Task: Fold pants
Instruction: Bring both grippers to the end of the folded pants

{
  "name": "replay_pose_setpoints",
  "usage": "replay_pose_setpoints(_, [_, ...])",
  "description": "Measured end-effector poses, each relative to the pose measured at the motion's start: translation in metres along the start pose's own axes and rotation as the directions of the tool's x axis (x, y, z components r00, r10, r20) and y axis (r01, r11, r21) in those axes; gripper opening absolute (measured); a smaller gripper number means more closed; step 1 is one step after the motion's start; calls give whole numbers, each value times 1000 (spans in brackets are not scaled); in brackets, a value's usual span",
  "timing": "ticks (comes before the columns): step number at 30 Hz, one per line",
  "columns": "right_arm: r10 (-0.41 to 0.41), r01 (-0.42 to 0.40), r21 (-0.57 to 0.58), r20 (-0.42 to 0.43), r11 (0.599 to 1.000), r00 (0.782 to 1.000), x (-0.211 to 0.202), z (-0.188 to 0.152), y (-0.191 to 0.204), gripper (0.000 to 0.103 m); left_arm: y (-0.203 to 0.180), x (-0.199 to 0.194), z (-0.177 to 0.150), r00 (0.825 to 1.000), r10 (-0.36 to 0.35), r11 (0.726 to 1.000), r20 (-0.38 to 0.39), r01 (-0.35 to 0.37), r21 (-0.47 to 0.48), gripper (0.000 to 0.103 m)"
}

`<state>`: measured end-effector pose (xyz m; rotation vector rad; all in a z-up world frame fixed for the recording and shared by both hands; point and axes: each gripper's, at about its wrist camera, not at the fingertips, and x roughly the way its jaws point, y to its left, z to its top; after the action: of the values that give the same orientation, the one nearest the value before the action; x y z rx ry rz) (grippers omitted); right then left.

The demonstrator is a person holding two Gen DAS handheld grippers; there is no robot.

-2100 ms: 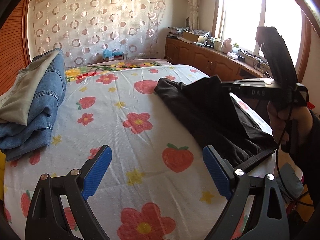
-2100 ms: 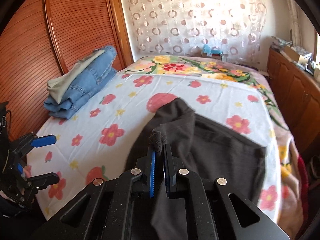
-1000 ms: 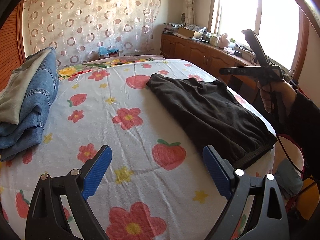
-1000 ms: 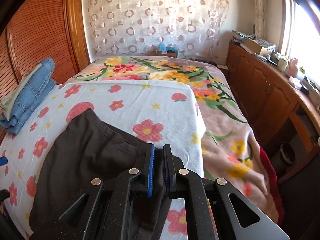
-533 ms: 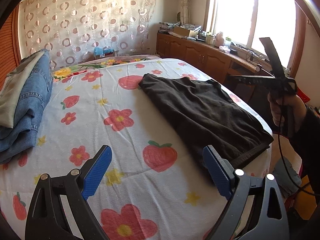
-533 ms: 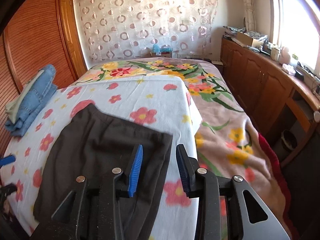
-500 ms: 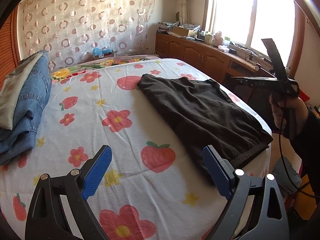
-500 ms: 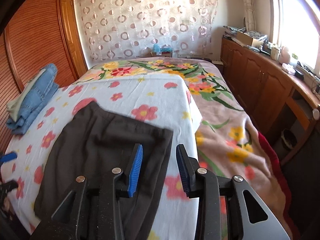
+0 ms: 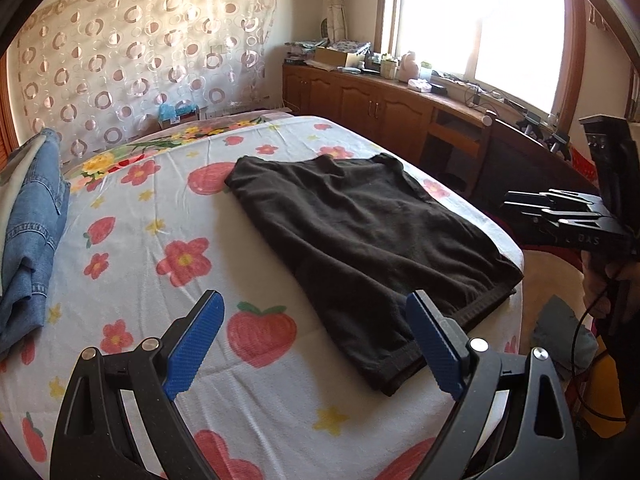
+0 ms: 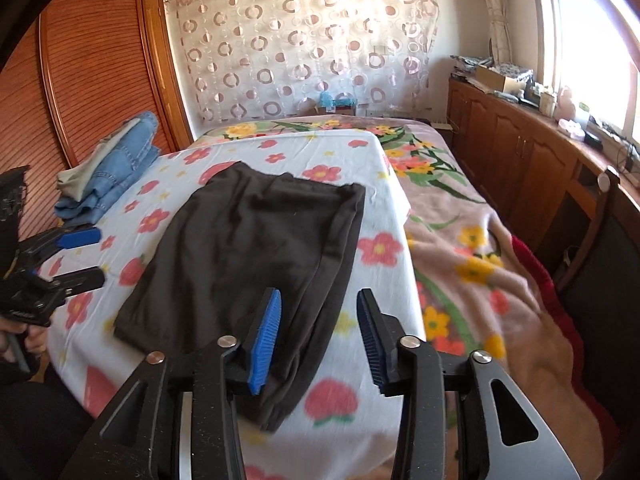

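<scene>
**Operator:** Where do my tools stand against the pants?

**Inspector:** Your left gripper [image 9: 312, 344] hangs above the near end of the black pants [image 9: 360, 236], jaws spread wide and holding nothing. Your right gripper [image 10: 318, 332] is over the pants' near right edge, jaws apart, also empty. The pants lie flat on the flowered sheet [image 9: 168, 208], already doubled into one long panel, the banded end nearest you and close to the bed's corner.

**Operator:** How will the fabric handle?

**Inspector:** Judged from its drape and soft creases, it is light, limp knit. It will sag from any single pinch and may drag the sheet beneath. The banded end looks thicker, so it should give firmer purchase.

**Operator:** Where do you want the grip?

**Inspector:** Take both corners of the banded end, through all layers. Beyond the pants, the folded jeans [image 10: 116, 160] sit well apart.
</scene>
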<state>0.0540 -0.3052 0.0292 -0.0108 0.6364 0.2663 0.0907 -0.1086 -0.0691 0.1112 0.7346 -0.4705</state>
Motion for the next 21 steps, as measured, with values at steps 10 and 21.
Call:
replay_pose_setpoints(10, [22,-21,24,-43,999,999,6,-18,7,43,-9,1,-23,995,-70,997,-64,72,33,74])
replay_pose_setpoints(21, [17,-14,53,-53,998,998,9,-23,14,43,-30,11,-35,983,-133,985,-128,145,91,52])
